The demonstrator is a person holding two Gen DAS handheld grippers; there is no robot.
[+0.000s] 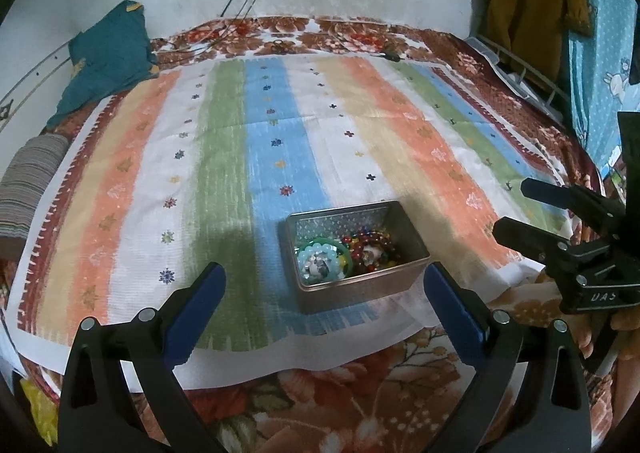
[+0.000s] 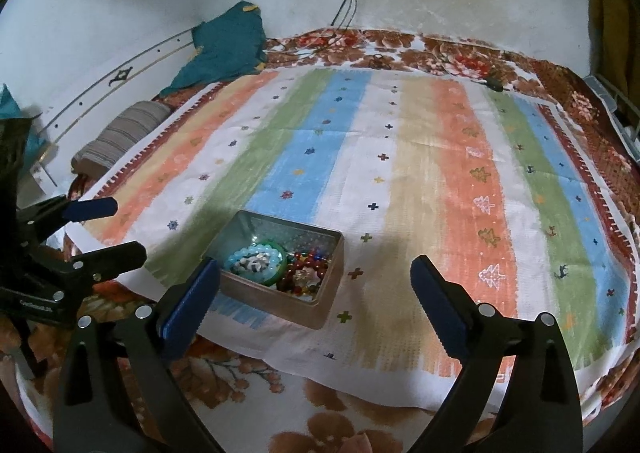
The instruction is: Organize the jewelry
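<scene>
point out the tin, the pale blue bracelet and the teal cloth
tin (image 1: 362, 289), left wrist view, front wall
pale blue bracelet (image 1: 320, 251), left wrist view, bead ring
teal cloth (image 2: 228, 45), right wrist view, middle

Left gripper (image 1: 325, 281), right gripper (image 2: 314, 275): black arms, blue pads, silver screws

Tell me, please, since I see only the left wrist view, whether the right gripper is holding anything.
Observer: No. In the right wrist view the right gripper stands wide open, with nothing between its blue pads.
Operator: Thank you. Where does the open rectangular metal tin appear from there?
Observer: Just behind the finger on that view's left, left of the gap's middle.
Operator: Is my left gripper visible there?
Observer: Yes, the left gripper shows side-on at the left edge, jaws apart and empty.
</scene>
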